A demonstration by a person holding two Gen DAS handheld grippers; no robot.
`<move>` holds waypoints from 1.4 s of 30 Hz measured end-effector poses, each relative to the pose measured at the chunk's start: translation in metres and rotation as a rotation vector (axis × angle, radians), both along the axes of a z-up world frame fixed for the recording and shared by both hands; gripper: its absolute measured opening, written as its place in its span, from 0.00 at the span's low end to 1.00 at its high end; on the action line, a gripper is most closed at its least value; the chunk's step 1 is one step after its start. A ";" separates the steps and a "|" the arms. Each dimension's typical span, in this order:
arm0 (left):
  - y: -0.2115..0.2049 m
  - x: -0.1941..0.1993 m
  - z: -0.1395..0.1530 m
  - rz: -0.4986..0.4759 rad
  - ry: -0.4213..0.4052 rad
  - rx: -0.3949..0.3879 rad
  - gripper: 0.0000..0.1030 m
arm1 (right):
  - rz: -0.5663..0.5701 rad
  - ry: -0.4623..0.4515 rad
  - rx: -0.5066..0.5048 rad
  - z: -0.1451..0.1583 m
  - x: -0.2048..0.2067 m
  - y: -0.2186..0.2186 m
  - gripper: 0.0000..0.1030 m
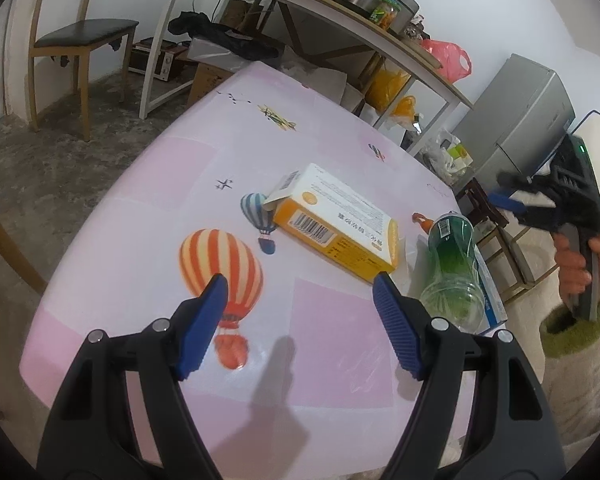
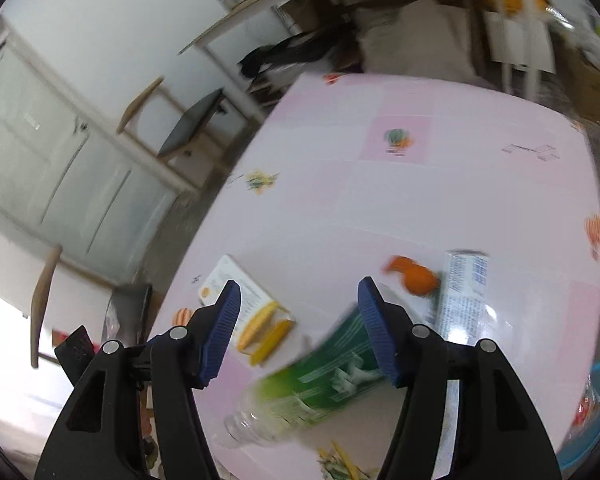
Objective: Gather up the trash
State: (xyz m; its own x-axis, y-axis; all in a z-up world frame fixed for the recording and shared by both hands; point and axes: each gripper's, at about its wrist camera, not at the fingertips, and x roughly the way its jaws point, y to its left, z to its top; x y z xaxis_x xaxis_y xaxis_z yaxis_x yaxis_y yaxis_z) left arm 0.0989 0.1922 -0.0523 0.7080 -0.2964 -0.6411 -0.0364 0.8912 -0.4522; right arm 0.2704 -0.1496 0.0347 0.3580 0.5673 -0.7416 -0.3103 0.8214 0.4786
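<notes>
While both grippers hang over the pink tablecloth table (image 1: 148, 184), neither has hold of anything. Left gripper (image 1: 300, 292) has its jaws wide apart, blue pads (image 1: 204, 320) clear of everything, bare cloth and a printed orange-striped balloon below them. Right gripper (image 2: 298, 300) also has its jaws apart with nothing pressed between the pads; the green bottle (image 2: 320, 368) sits below and behind the gap, not gripped as far as the blurred frame shows. In the left wrist view the right gripper (image 1: 512, 200) shows at the right edge, off the table side, held by a hand (image 1: 576, 268) in a green-cuffed sleeve. Green bottle (image 1: 452, 264) lies on its side near the table's right edge, long axis running roughly away from the left camera, clear open neck end nearest the camera, green body pointing away. Orange-and-white box (image 1: 340, 224) lies flat just left of the bottle, long axis diagonal from upper left to lower right, flap open at its far left end, barcode side facing the camera. White-and-blue carton (image 2: 464, 296) lies under or just beside the bottle on its right; cannot tell if touching. Small orange item (image 2: 418, 278) sits at the far end of the bottle, too blurred to identify.
</notes>
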 end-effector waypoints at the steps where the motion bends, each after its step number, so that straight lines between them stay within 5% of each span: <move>1: -0.002 0.004 -0.001 -0.003 0.010 -0.009 0.69 | -0.015 -0.003 -0.019 -0.002 -0.003 -0.005 0.58; 11: -0.008 0.045 -0.014 -0.014 0.118 -0.185 0.69 | 0.056 -0.010 -0.019 -0.015 -0.014 0.017 0.58; 14: -0.013 0.054 -0.017 -0.010 0.126 -0.204 0.66 | 0.146 0.063 0.081 -0.022 0.004 0.041 0.58; 19: -0.026 0.056 -0.018 -0.035 0.108 -0.200 0.61 | 0.178 0.219 0.107 -0.045 0.044 0.087 0.58; 29: -0.024 0.057 -0.029 -0.066 0.117 -0.236 0.57 | 0.241 0.404 -0.029 -0.089 0.061 0.162 0.58; 33: -0.012 0.049 -0.030 -0.054 0.123 -0.253 0.57 | 0.309 0.613 0.174 -0.103 0.043 0.167 0.60; 42: 0.009 0.037 -0.023 -0.008 0.124 -0.203 0.70 | 0.338 0.652 0.327 -0.086 0.023 0.153 0.60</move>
